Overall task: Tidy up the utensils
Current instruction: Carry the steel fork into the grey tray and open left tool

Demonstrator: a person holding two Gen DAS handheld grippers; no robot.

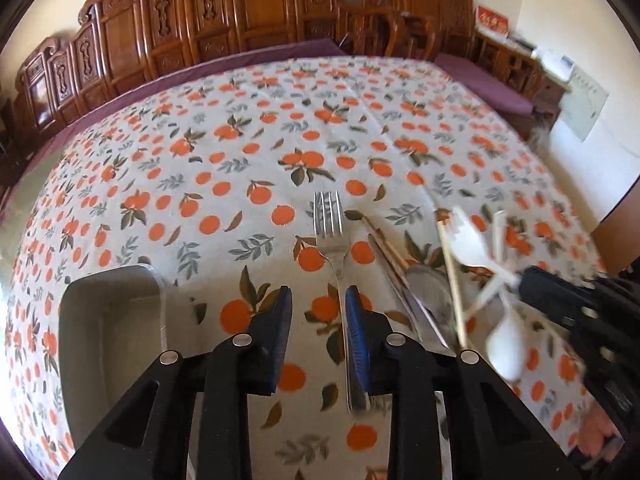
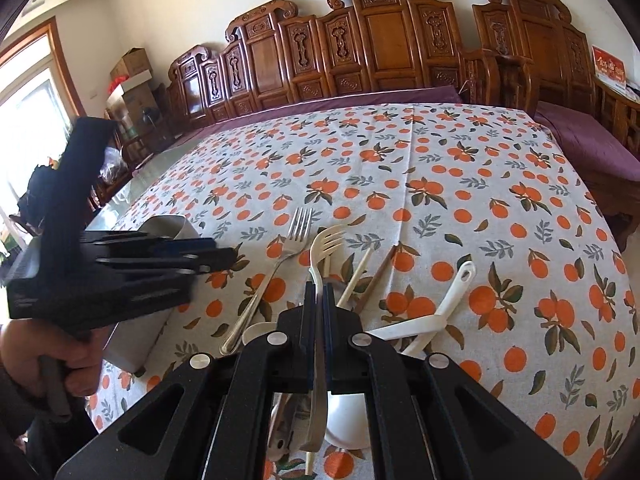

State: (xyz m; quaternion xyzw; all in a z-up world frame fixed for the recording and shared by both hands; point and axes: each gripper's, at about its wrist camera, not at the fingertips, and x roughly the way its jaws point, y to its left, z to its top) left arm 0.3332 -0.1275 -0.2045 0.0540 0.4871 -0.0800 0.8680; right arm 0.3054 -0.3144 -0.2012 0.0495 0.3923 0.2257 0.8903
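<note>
My left gripper (image 1: 318,300) is open, low over the orange-print tablecloth (image 1: 248,128), with the metal fork (image 1: 329,224) lying just inside its right finger. A grey rectangular container (image 1: 108,336) sits to its left. My right gripper (image 2: 319,292) is shut on a white plastic fork (image 2: 326,240) and holds it above the pile; it shows blurred in the left wrist view (image 1: 476,248). On the cloth lie the metal fork (image 2: 294,232), chopsticks (image 2: 374,276), white spoons (image 2: 448,300) and a metal spoon (image 1: 428,284).
Carved wooden chairs (image 2: 384,40) and a purple cushioned bench (image 2: 592,140) line the far side of the table. The left gripper and the hand holding it (image 2: 72,356) show at the left of the right wrist view, over the grey container (image 2: 168,228).
</note>
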